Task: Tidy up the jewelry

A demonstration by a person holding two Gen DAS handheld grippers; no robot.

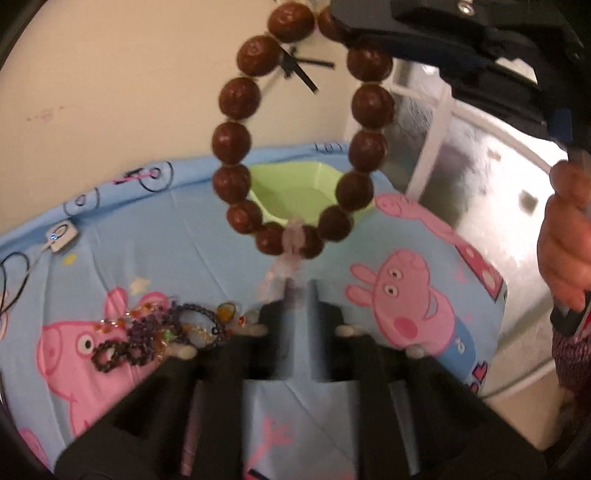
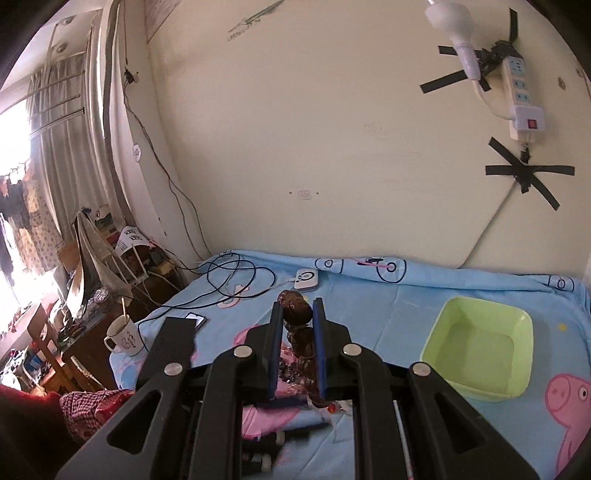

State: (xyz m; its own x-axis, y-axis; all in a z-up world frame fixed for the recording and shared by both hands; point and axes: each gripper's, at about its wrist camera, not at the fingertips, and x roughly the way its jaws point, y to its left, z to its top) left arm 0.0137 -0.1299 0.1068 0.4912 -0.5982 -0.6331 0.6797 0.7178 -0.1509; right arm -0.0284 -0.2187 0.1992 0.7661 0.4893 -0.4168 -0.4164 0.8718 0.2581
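Note:
A bracelet of large brown wooden beads (image 1: 236, 144) hangs in the air in the left wrist view, held from its top by my right gripper (image 1: 347, 26). In the right wrist view that gripper (image 2: 298, 308) is shut on the bracelet's beads (image 2: 297, 314). A pale tassel (image 1: 280, 273) dangles from the bracelet's bottom, and my left gripper (image 1: 300, 286) is nearly shut with its fingertips at that tassel; whether it pinches the tassel is unclear. A light green bowl (image 1: 295, 192) (image 2: 480, 347) sits empty on the bed behind. A tangle of small jewelry (image 1: 159, 332) lies to the left.
The bed has a blue cartoon-pig sheet (image 1: 406, 295). A small white device (image 2: 306, 279) with black cables lies near the wall. A white mug (image 2: 123, 336) stands on a side table at the left. A power strip (image 2: 521, 99) is taped on the wall.

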